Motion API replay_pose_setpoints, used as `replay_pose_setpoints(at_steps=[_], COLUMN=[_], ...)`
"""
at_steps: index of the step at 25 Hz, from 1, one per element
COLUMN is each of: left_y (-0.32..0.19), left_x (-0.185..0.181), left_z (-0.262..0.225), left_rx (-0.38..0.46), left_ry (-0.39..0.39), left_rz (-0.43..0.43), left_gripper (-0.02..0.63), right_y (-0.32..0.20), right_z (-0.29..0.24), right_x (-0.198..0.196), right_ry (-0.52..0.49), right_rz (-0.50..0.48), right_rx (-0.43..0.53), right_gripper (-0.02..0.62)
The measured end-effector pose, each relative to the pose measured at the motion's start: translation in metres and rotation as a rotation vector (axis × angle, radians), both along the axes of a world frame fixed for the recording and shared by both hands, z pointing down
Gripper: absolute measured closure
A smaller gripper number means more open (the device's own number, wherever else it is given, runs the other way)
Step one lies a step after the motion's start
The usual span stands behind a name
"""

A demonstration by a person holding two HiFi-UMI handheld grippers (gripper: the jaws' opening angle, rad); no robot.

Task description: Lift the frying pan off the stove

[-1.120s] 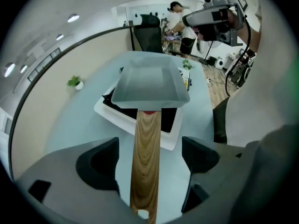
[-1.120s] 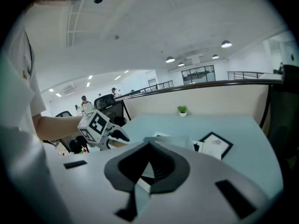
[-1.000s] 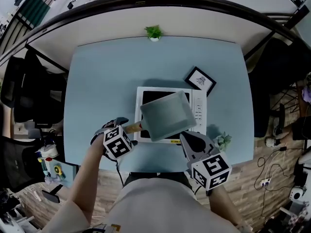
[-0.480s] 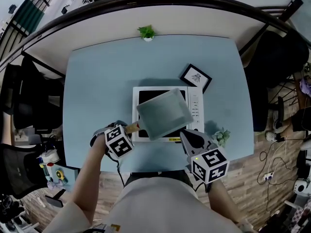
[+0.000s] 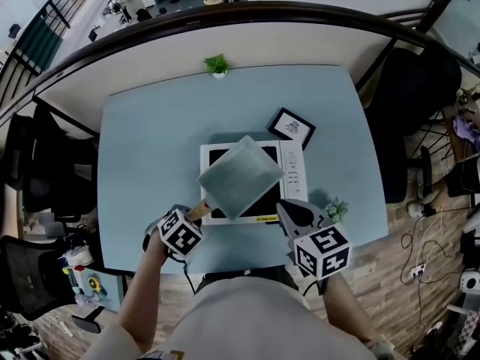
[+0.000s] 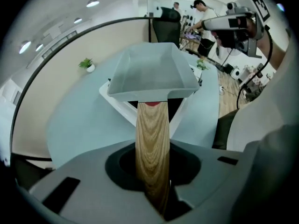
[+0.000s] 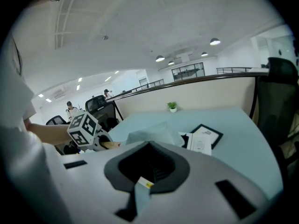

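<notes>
Head view looks down on a pale blue table (image 5: 150,148) where a white stove (image 5: 294,172) with a dark cooktop sits near the front edge. The square grey frying pan (image 5: 240,177) is over that cooktop, turned at an angle, its wooden handle (image 5: 199,210) pointing toward the person's left. The left gripper (image 5: 193,216) has its jaws closing on that handle; the left gripper view shows the wood running straight down between them, pinched on both sides. The right gripper (image 5: 294,214) hovers just in front of the stove, jaws together with nothing in them.

So the grasp looks made, and the lift itself is what remains. Whether the pan's base has already cleared the cooktop cannot be told from these angles; it is certainly not yet carried away from the stove.

Behind the stove, a black picture frame (image 5: 292,128) lies flat, and a small potted plant (image 5: 217,64) stands at the far edge. Another small sprig of greenery (image 5: 335,208) sits beside the right gripper. A curved partition rings the table, with black office chairs (image 5: 37,156) outside it, and a wood floor (image 5: 420,276) strewn with cables.
</notes>
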State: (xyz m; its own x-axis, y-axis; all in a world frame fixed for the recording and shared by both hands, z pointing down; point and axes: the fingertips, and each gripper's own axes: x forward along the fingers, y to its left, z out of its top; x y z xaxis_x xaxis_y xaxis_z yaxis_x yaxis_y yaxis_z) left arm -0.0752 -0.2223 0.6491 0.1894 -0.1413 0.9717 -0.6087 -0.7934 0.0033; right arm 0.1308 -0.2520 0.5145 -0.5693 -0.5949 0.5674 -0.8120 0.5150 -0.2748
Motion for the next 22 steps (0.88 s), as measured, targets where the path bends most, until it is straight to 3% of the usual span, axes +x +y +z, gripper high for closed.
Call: replay_pose_setpoints(at_steps=[4,7,15,22], left_y=[-0.010,-0.024,-0.054,-0.063], left_x=[-0.013,-0.026,-0.053,-0.064], left_z=[-0.027,-0.060,-0.170,-0.272], left_rx=[0.083,0.194,0.495,0.786], left_ry=[0.068,0.098,0.208,0.293], left_rz=[-0.170,-0.251,-0.400,-0.453], left_gripper=[0.531,0.531,0.531,0.529], right_y=[-0.006,-0.014,-0.034,-0.033], right_z=[-0.018,-0.038,-0.121,-0.206], right_x=[0.003,0.005,-0.006,-0.027], right_ry=[0.003,0.006,-0.015,-0.059], right_rz=[0.012,0.025,0.027,-0.003], right_rx=[0.047,0.102,0.300,0.482], right_gripper=[0.592,0.592,0.592,0.592])
